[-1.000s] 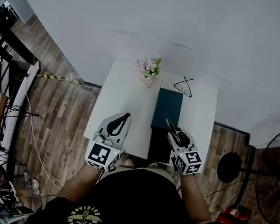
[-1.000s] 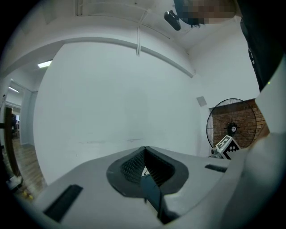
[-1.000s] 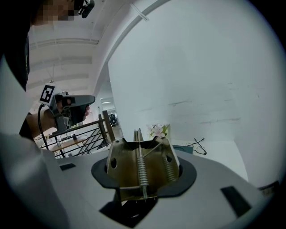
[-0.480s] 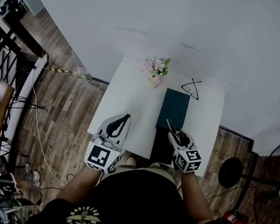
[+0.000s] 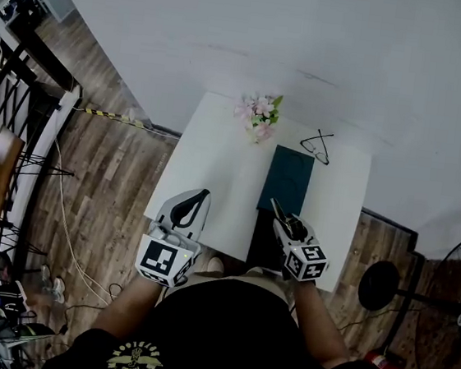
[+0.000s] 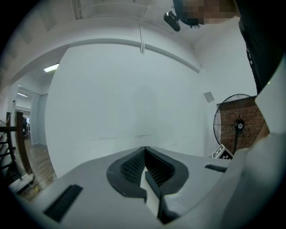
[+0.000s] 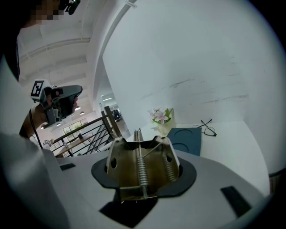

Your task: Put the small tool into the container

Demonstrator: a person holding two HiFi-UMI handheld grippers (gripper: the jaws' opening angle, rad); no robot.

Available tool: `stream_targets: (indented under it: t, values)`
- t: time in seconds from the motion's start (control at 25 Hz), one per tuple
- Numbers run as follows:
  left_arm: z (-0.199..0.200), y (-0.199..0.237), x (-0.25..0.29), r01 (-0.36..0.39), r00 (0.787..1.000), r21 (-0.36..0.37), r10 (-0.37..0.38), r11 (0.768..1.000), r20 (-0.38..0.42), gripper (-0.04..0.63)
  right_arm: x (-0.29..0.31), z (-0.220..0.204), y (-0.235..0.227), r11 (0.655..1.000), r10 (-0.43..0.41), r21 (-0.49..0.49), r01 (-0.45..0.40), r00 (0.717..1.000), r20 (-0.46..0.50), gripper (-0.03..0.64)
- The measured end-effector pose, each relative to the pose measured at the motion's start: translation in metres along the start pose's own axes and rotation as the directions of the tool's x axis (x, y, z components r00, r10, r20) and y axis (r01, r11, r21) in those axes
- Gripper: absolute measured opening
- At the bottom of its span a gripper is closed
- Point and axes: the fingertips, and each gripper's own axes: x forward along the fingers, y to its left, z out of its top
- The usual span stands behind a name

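Note:
My right gripper [image 5: 276,205] hovers over the table's front edge, shut on a small brass-coloured metal tool [image 7: 140,163] with two coil springs. The tool's thin tips stick out past the jaws. Just ahead of it lies a dark teal flat container [image 5: 287,180], also seen as a teal container [image 7: 185,139] in the right gripper view. A black piece [image 5: 267,243] lies at its near end, under the right gripper. My left gripper [image 5: 202,193] hangs above the table's front left part, its jaws together with nothing between them [image 6: 144,150].
On the small white table [image 5: 216,161] stand a pot of pink flowers [image 5: 260,115] at the back and folded glasses [image 5: 317,146] at the back right. A standing fan [image 5: 447,312] is to the right on the wooden floor, and a black railing [image 5: 7,113] to the left.
The head view has shifted a little. Both grippers keep nearly the same pose over the table's front edge, and the right one still holds the tool.

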Motion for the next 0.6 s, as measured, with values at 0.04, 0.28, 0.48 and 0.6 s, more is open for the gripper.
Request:
stream_targets:
  t: [0.04,0.28,0.48,0.6]
  values:
    - [-0.001,0.000,0.000,-0.002,1.000,0.000,0.002,1.000,-0.001,0.006,0.001,-0.003,-0.001,1.000,0.000,0.002,0.000,1.000,-0.007,0.176]
    - [-0.002,0.003,-0.004,-0.010,1.000,0.004,0.010,1.000,-0.003,0.006,0.007,-0.020,-0.007,1.000,-0.009,0.002,0.009,0.999,-0.044,0.176]
    - [-0.003,0.003,-0.007,-0.014,1.000,0.009,0.014,1.000,-0.009,0.006,0.009,-0.034,-0.011,1.000,-0.017,0.003,0.017,0.997,-0.073,0.176]
    - [-0.001,0.003,-0.010,-0.015,1.000,0.014,0.015,1.000,-0.011,0.006,0.012,-0.046,-0.012,1.000,-0.018,0.019,0.020,0.995,-0.098,0.176]
